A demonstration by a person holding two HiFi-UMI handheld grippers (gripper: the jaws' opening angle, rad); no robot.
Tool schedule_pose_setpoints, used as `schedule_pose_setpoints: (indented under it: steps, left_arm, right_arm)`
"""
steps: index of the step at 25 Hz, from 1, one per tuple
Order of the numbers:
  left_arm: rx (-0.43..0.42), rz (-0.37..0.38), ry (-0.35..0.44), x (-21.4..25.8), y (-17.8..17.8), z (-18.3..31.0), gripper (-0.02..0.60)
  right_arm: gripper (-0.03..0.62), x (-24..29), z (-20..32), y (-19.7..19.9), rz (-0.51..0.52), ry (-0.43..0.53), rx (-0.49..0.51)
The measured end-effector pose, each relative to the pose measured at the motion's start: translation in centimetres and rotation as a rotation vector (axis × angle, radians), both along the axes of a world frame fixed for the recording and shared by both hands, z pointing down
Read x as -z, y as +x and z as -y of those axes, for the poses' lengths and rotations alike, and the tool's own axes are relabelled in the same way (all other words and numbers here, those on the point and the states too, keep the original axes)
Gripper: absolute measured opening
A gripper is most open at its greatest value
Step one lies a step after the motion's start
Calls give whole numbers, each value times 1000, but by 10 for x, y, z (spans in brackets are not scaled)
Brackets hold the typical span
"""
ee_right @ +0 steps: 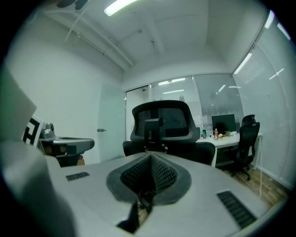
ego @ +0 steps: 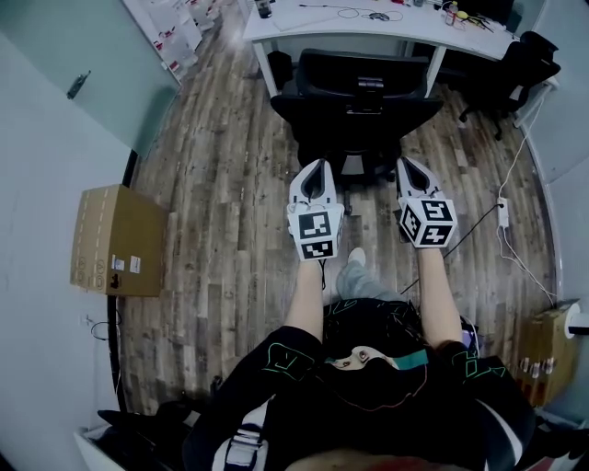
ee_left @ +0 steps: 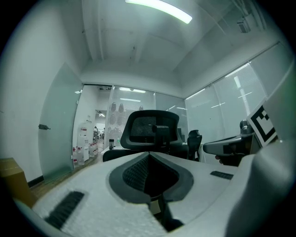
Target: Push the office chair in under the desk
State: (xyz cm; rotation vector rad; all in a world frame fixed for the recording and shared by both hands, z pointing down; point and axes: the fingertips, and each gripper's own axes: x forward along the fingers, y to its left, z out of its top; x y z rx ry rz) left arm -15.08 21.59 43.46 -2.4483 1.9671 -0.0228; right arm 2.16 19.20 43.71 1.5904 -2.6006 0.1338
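A black office chair (ego: 354, 101) with a mesh back stands in front of the white desk (ego: 304, 20), its back turned toward me. My left gripper (ego: 319, 166) and right gripper (ego: 406, 163) are held side by side, pointing at the chair and apart from it. Both are shut with nothing between the jaws. In the left gripper view the chair (ee_left: 150, 129) fills the middle beyond the left gripper (ee_left: 149, 154), with the right gripper (ee_left: 231, 147) off to the side. In the right gripper view the chair (ee_right: 162, 122) rises straight ahead of the right gripper (ee_right: 150, 156).
A cardboard box (ego: 115, 239) sits on the wood floor by the left wall. A second black chair (ego: 515, 69) stands at the desk's right end. A power strip (ego: 502, 213) with white cables lies to the right, near another box (ego: 543, 354).
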Motion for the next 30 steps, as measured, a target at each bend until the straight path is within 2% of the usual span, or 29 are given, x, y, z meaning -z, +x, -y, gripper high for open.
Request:
schedule_pose_setpoints:
  steps: [5,10,18,30]
  left_arm:
    - [0,25,-11,-1,-5,39,8]
    - [-28,36,-22,-2,5,71,8]
    - [-70,101,-20,6,16,125,8]
    - [-50,84,-53,-4,8,182,8]
  right_arm:
    - [5,-3,38,0,18,-17,-9]
    - [5,-6,68,7,34,-28,-23]
    - [5,-10,118,19,71,-38,-68]
    - [5,-1,175,12,28,-10,-45]
